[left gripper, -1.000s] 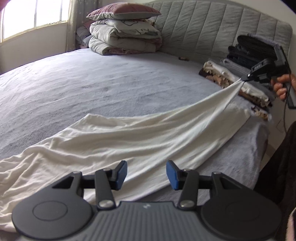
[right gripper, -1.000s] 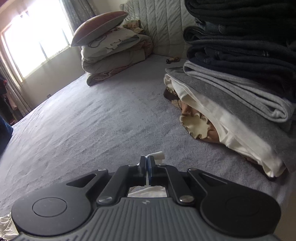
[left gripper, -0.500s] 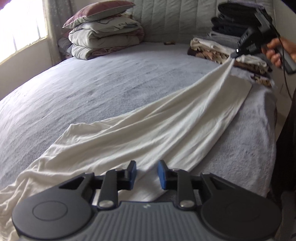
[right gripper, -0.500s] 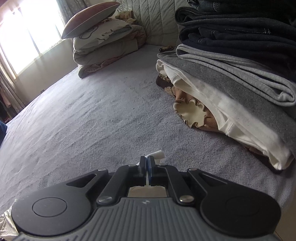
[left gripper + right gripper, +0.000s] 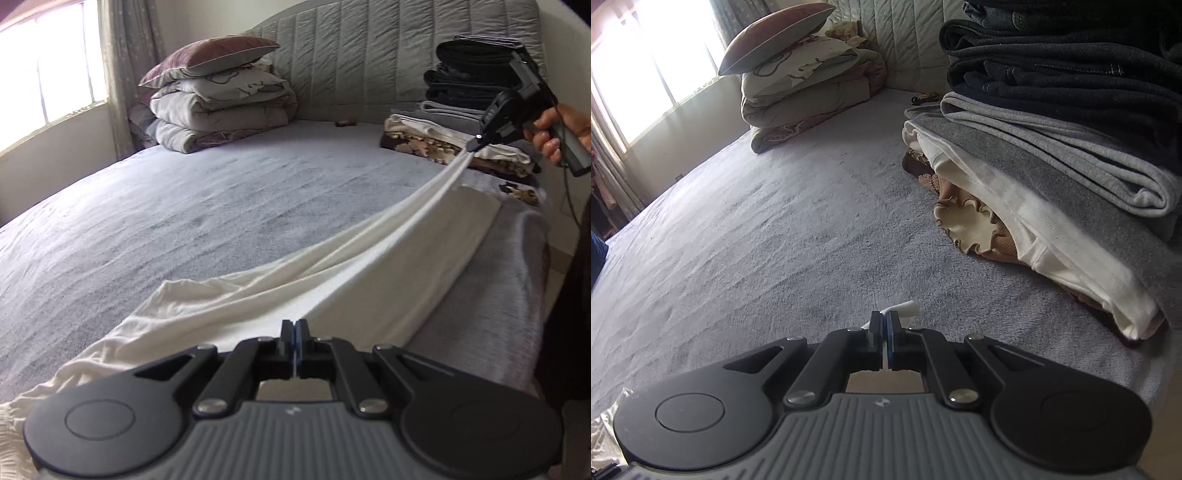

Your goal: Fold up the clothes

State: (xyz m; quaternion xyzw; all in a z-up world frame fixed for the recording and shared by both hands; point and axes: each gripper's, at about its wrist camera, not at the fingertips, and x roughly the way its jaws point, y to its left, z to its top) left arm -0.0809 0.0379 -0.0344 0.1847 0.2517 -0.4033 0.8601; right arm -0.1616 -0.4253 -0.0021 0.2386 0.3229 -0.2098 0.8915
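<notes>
White cloth (image 5: 332,266), a long garment, is lying across the near right part of the grey bed (image 5: 184,221), stretched between our two tools. We are clamping the left hand-held gripper (image 5: 294,334) on its near edge, and the right hand-held gripper (image 5: 474,144), clamped on the far end beside the folded stack (image 5: 465,110), is holding that end lifted so the fabric is pulling taut for a clean fold. In the right wrist view, a white tip (image 5: 905,308) is poking past the closed right jaws. Compared with a second earlier, the left jaws, then standing apart above the cloth, have just been closing and are now pinching it, while the right grip is remaining unchanged.
</notes>
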